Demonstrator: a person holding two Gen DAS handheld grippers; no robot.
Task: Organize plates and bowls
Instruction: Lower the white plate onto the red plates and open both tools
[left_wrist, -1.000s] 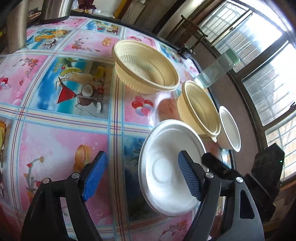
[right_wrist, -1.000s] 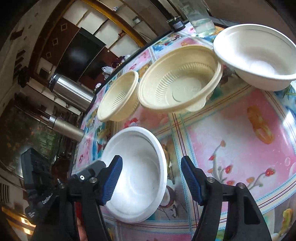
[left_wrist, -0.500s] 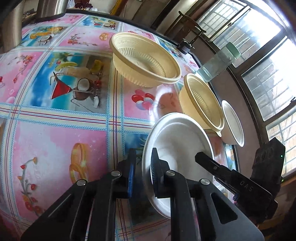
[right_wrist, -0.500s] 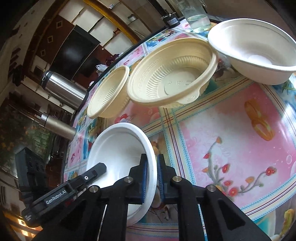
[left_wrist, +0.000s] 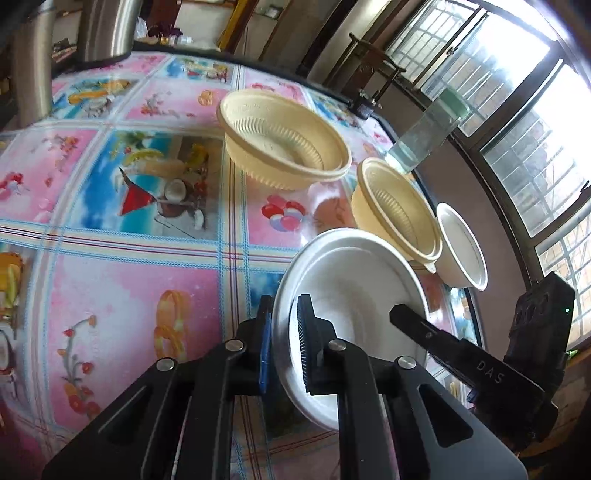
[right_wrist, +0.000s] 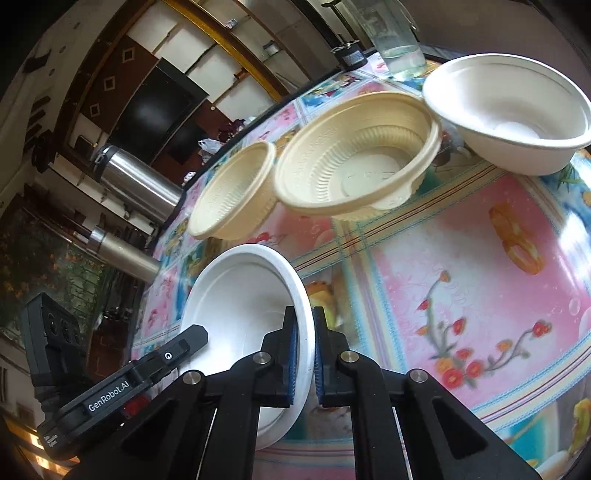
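- Both grippers pinch one white plate (left_wrist: 354, 291); left gripper (left_wrist: 282, 347) clamps its left rim, right gripper (right_wrist: 304, 354) the opposite rim.
- The plate sits at the table's (left_wrist: 122, 288) near edge, cavity upward, round, no long axis.
- Risk: uneven pulls could buckle the thin rim, or it swings into the beige bowl (left_wrist: 397, 214) just beyond.

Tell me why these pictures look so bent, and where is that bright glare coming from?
Both views are fisheye, so the tablecloth bulges and its grid lines curve. Left wrist view: the windows are blown out white and the nearby bottle looks smeared. Right wrist view: the room behind is dark, daylight sheens the cloth at right, and the white plate stays fairly sharp.
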